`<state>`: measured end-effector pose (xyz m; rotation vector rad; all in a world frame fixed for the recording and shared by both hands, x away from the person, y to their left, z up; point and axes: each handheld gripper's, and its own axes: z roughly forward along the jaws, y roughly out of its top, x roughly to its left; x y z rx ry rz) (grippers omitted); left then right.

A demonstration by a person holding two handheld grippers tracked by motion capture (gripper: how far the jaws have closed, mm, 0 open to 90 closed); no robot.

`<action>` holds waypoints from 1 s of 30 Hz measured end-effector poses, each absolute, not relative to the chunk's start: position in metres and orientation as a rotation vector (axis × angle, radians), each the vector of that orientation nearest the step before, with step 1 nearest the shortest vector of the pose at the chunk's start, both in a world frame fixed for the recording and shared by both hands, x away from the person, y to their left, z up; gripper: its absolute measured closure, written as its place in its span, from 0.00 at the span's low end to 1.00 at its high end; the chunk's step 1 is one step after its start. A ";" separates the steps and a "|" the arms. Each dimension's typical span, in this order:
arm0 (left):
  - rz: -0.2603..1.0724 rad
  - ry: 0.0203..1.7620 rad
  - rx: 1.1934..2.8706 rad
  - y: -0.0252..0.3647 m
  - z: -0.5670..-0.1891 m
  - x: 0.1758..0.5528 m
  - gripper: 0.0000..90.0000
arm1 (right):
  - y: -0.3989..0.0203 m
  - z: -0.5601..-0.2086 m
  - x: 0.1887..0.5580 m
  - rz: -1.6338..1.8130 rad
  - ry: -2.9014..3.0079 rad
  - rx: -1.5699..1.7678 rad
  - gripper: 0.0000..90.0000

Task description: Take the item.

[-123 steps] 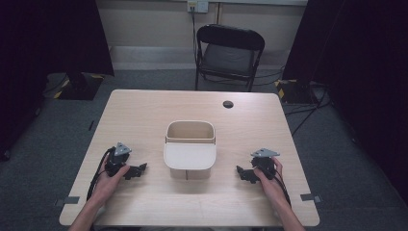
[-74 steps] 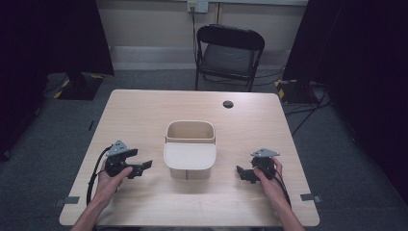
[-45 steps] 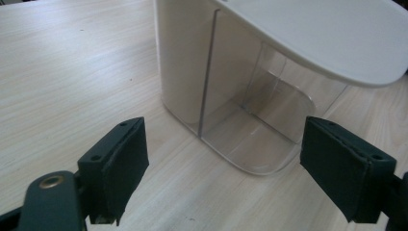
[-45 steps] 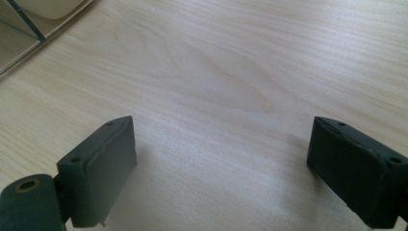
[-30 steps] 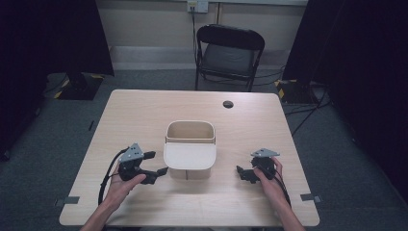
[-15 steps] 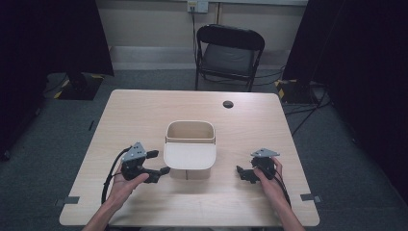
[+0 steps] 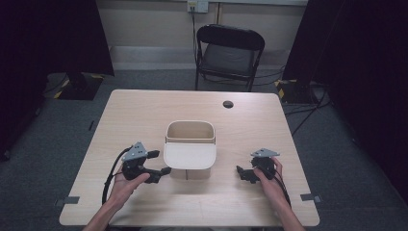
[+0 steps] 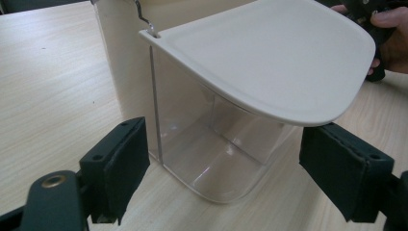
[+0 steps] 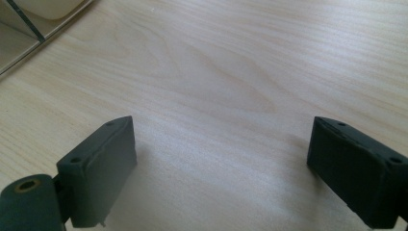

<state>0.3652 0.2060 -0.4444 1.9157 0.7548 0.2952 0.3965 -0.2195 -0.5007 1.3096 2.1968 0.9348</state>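
Container [image 7: 189, 144] stands at table [image 7: 144, 115] centre, cream flap lid [image 8: 269, 62] raised over clear front. Left gripper [image 7: 159, 168] just beside its left side, jaws spread wide, holding nothing; in left gripper view we see clear front wall between them. Right gripper [image 7: 243, 173] rests well apart, jaws also released, bare wood between. We judge approach step: next, close left jaws on container or lid edge, carefully, wall looks slippery.
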 end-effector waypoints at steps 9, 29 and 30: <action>0.280 0.746 1.898 0.206 -0.443 0.364 0.23 | -0.219 -0.501 0.396 0.934 2.195 1.311 0.10; 0.272 0.707 1.902 0.196 -0.438 0.360 0.24 | -0.219 -0.501 0.396 0.934 2.194 1.314 0.10; 0.276 0.709 1.911 0.196 -0.438 0.360 0.24 | -0.219 -0.501 0.396 0.934 2.194 1.314 0.10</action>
